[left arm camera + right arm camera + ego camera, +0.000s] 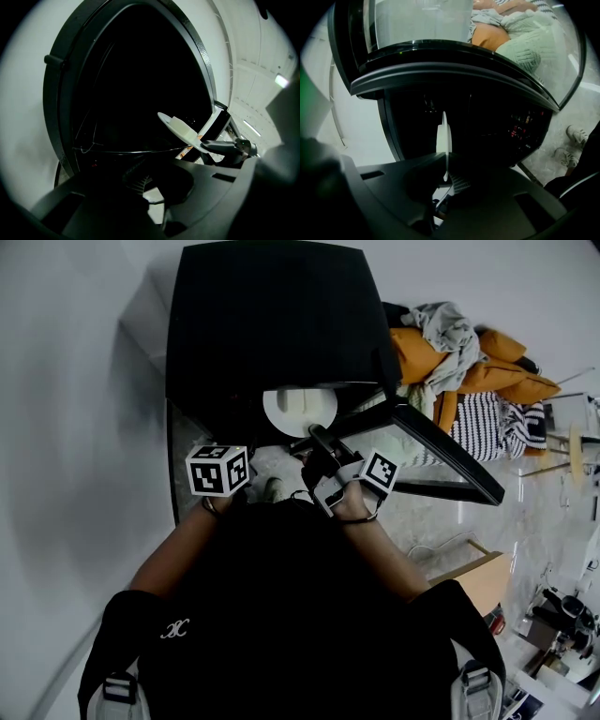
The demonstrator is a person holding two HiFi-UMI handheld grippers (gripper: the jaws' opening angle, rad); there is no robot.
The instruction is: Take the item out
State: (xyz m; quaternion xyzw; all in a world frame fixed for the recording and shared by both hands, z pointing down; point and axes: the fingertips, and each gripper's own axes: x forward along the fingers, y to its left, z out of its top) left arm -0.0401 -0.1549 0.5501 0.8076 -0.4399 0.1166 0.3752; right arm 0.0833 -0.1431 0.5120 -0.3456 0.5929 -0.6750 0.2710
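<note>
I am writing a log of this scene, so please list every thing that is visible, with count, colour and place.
cabinet: one, black, straight ahead, inside dark
door: one, black-framed, swung open to the right
plate: one, white, at the cabinet's opening
cushions: at least two, orange, right of the cabinet
striped cloth: one, black and white, below the cushions
shoes: two, pale, on the floor
left gripper: one, dark, open, empty
right gripper: one, dark, shut on the plate's rim

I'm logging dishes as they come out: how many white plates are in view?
1. The white plate is at the black appliance's open mouth, its rim clamped in the right tool. The dark interior may hide more.
</note>
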